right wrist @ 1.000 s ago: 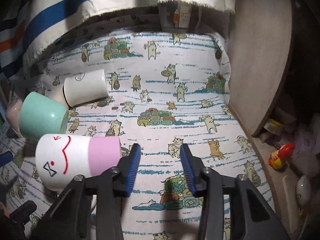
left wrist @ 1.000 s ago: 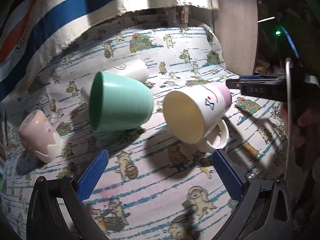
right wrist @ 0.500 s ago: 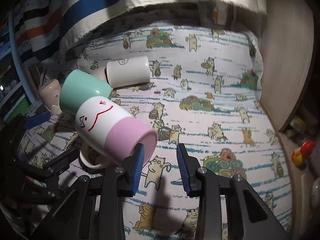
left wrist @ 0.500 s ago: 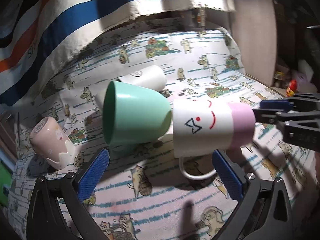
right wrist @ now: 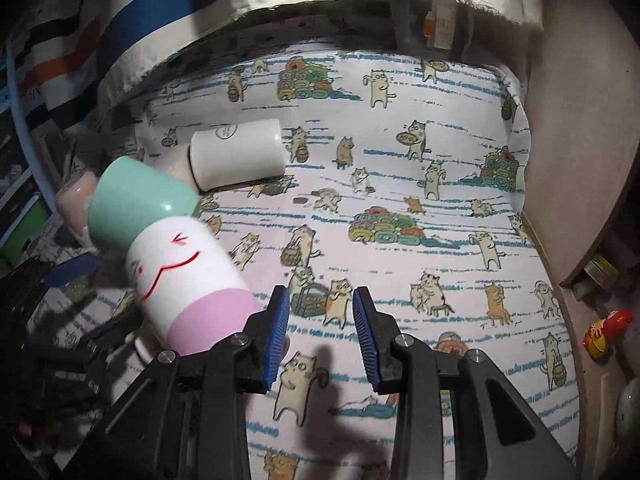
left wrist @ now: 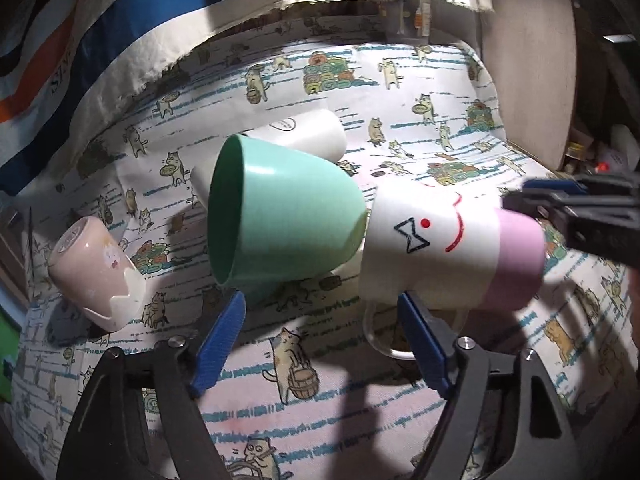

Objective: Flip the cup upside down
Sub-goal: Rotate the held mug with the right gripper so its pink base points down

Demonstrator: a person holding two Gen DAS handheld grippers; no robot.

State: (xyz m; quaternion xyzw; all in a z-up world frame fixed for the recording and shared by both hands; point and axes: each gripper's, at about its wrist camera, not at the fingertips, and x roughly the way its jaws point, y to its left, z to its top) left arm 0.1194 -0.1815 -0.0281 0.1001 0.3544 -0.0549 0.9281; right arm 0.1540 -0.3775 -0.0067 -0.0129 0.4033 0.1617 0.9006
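Observation:
A white mug with a pink base band and a drawn face (left wrist: 448, 256) lies on its side on the cat-print cloth, handle down, its mouth against a mint green cup (left wrist: 280, 216). It also shows in the right wrist view (right wrist: 188, 284). My left gripper (left wrist: 320, 340) is open and empty, its right finger close to the mug's underside. My right gripper (right wrist: 320, 332) is open and empty, its left finger (right wrist: 276, 332) touching the mug's pink base. The right gripper also shows in the left wrist view (left wrist: 580, 216).
A white cup (right wrist: 236, 156) lies on its side behind the green cup (right wrist: 140, 204). A pink cup (left wrist: 96, 272) lies tilted at the left. A striped cloth (left wrist: 200, 20) hangs at the back, and a wooden panel (right wrist: 580, 140) stands on the right.
My left gripper has narrowed and moved closer to the mug. The mug has tilted, its pink base higher and nearer my right gripper's left finger.

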